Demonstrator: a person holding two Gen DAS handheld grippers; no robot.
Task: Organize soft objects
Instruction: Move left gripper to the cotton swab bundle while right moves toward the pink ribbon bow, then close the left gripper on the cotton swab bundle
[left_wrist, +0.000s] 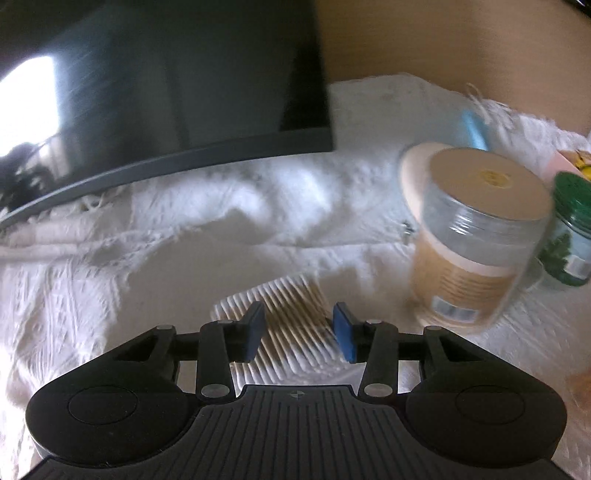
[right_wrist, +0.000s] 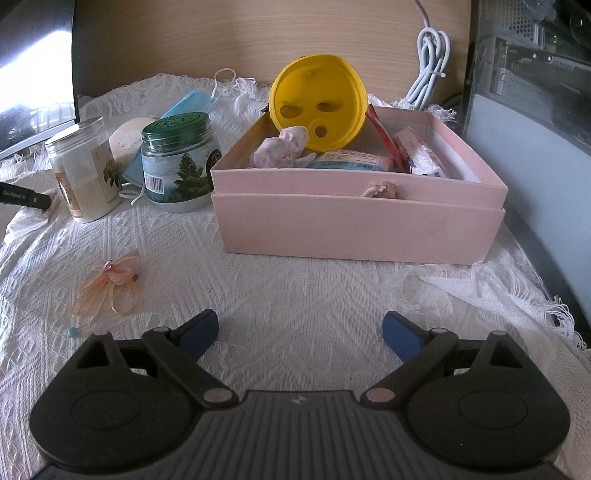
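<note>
Some soft items are already stowed in the pink box (right_wrist: 354, 218); the ribbon bow (right_wrist: 110, 288) at ten o'clock is left. Left tongs (left_wrist: 299, 332), half open, straddle the cotton swabs (left_wrist: 280, 325) ungripped; right tongs (right_wrist: 300, 334) gape empty.

Box (right_wrist: 354, 218) right of two jars (right_wrist: 177, 162); ribbon bow (right_wrist: 110, 286) before them.

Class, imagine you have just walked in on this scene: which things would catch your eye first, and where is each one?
The bright yellow lid with holes stands out most, propped upright at the back of the pink box on the white lace cloth. Left of the box stands a green-capped jar. In the left wrist view, a bundle of cotton swabs lies between the left gripper's blue pads.
</note>
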